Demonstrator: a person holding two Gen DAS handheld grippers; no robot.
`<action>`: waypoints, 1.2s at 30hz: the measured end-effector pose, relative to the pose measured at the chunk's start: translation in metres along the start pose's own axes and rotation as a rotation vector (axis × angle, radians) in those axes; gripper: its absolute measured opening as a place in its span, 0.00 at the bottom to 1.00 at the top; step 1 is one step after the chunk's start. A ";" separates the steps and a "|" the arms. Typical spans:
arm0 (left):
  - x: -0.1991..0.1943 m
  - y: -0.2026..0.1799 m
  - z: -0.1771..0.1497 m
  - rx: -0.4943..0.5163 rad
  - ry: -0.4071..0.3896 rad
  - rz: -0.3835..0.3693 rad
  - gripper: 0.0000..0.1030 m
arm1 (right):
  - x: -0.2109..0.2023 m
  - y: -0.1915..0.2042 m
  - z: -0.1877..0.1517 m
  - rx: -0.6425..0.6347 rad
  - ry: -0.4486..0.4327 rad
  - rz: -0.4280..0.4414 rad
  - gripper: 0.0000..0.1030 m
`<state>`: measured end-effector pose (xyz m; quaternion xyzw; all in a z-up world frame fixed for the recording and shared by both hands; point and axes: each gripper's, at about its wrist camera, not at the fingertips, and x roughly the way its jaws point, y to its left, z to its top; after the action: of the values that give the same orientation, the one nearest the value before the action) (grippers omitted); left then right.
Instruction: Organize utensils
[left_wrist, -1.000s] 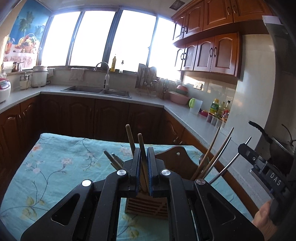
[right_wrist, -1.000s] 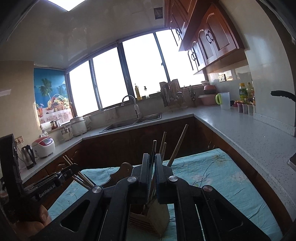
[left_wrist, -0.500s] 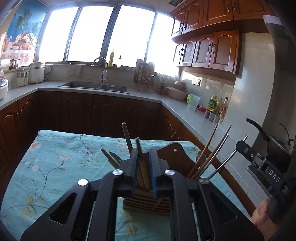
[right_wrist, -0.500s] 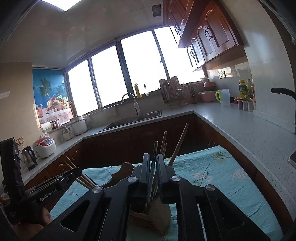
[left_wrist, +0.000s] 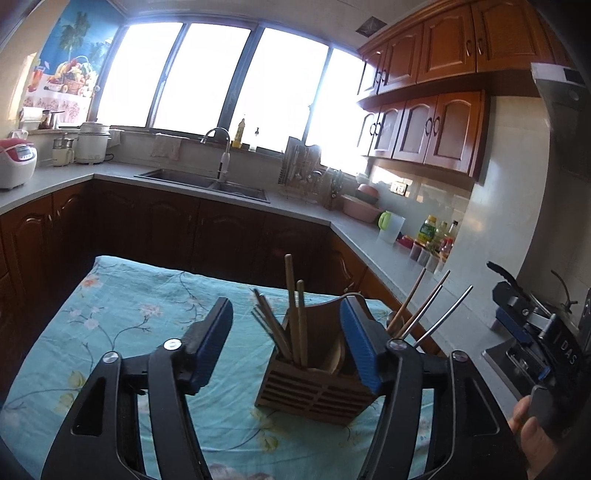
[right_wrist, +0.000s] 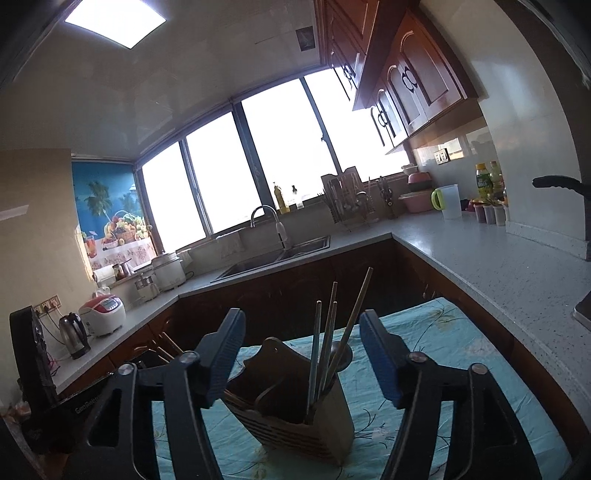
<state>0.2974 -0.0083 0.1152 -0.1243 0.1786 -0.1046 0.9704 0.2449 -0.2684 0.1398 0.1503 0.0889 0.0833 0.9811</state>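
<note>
A slotted wooden utensil holder (left_wrist: 314, 391) stands on the turquoise floral tablecloth (left_wrist: 122, 325). Wooden chopsticks (left_wrist: 295, 314) stand upright in its left compartment. Thin metal and wooden chopsticks (left_wrist: 424, 314) lean out on its right side. My left gripper (left_wrist: 287, 306) is just in front of the holder; its jaws are opening and the blue pads (left_wrist: 214, 343) touch nothing. In the right wrist view the holder (right_wrist: 295, 417) and its chopsticks (right_wrist: 332, 339) show between the opening jaws of my right gripper (right_wrist: 303, 317), clear of both pads. Each gripper shows in the other's view, right gripper (left_wrist: 524, 325), left gripper (right_wrist: 74, 398).
A grey L-shaped counter (right_wrist: 480, 258) with a sink (left_wrist: 207, 181) runs behind and to the right of the table. A rice cooker (right_wrist: 103, 314) and a kettle (right_wrist: 74, 332) stand at the left. A hand (left_wrist: 532, 439) holds the right gripper.
Both grippers were shut on chopsticks inside the holder. Both have now opened wide, let the chopsticks go and drawn back a little; the chopsticks stay standing in the holder.
</note>
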 end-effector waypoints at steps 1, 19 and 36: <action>-0.006 0.003 -0.003 -0.005 -0.003 0.008 0.65 | -0.005 -0.001 0.000 0.005 -0.010 0.004 0.83; -0.090 0.037 -0.091 -0.140 0.096 0.035 0.74 | -0.079 0.002 -0.088 0.069 0.115 0.033 0.94; -0.136 0.049 -0.152 -0.164 0.151 0.095 0.74 | -0.128 -0.006 -0.141 0.105 0.212 0.009 0.94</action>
<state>0.1242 0.0411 0.0072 -0.1865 0.2646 -0.0524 0.9447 0.0933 -0.2591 0.0243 0.1923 0.1955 0.0985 0.9566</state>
